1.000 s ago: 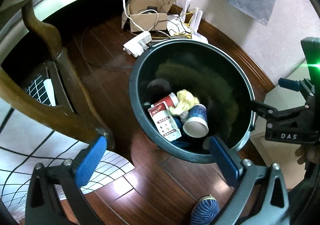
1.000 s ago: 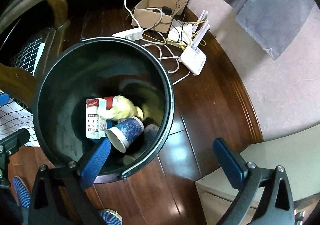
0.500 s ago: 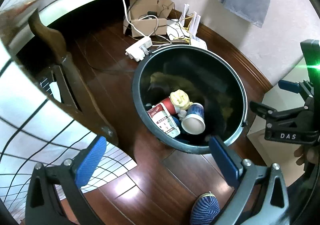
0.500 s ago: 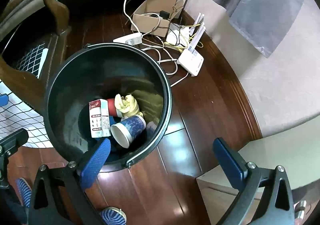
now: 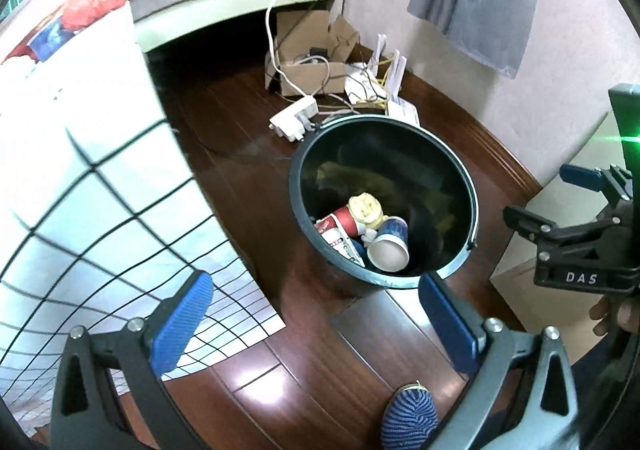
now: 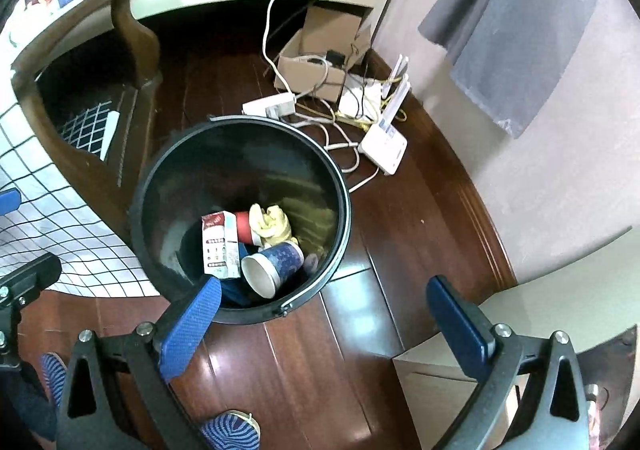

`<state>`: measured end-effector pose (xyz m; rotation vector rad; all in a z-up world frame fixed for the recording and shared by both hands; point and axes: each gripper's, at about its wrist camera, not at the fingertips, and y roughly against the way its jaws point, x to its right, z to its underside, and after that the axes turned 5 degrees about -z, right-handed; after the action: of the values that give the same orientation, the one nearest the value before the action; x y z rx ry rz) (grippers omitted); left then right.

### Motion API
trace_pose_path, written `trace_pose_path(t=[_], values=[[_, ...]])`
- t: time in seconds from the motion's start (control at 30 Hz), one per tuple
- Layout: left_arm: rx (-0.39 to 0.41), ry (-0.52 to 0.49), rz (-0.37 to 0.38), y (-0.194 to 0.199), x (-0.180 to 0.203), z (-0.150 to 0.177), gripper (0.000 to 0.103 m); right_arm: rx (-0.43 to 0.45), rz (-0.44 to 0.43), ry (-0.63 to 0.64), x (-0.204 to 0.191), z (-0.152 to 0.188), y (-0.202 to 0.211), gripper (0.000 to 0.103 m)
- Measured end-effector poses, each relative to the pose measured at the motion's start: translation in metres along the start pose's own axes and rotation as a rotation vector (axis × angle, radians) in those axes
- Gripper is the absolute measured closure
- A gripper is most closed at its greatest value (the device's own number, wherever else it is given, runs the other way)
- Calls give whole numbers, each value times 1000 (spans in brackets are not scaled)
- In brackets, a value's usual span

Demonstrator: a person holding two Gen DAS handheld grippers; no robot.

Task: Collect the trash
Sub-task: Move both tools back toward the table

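A dark round bin stands on the wooden floor. Inside lie a blue paper cup, a red cup, a white and red carton and a crumpled yellow wad. My left gripper hangs open above the floor on the near side of the bin, holding nothing. My right gripper is open and empty too, over the bin's near rim. The right gripper also shows at the right edge of the left wrist view.
A table with a white grid cloth stands left of the bin. Behind it lie a cardboard box, a power strip, a router and cables. A pale cabinet is at the right. Striped slippers are below.
Both grippers have risen and drawn back from the bin, so it looks smaller and farther. The grid cloth now fills more of the left wrist view. The trash has not moved.
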<state>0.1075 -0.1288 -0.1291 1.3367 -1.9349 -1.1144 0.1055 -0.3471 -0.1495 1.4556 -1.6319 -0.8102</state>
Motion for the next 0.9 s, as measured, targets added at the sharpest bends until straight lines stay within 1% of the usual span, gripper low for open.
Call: trace_pose_path(t=[0.2, 0.3, 0.4, 0.5, 0.57, 0.73, 0.9], values=[[36, 23, -8, 22, -11, 6, 0, 10, -6, -37, -1, 8, 18, 0], [54, 36, -16, 34, -17, 11, 0, 17, -25, -63, -2, 11, 27, 0], [76, 53, -27, 48, -24, 17, 0, 43, -30, -52, -11, 6, 36, 0], [110, 69, -47, 67, -35, 22, 0, 88, -46, -34, -24, -2, 47, 0], [142, 91, -71, 82, -46, 23, 0, 134, -64, -20, -35, -10, 57, 0], [204, 170, -124, 110, -81, 23, 0, 240, -117, 25, -67, -30, 79, 0], [260, 285, -174, 131, -122, 31, 0, 308, -161, 61, -98, -48, 92, 0]])
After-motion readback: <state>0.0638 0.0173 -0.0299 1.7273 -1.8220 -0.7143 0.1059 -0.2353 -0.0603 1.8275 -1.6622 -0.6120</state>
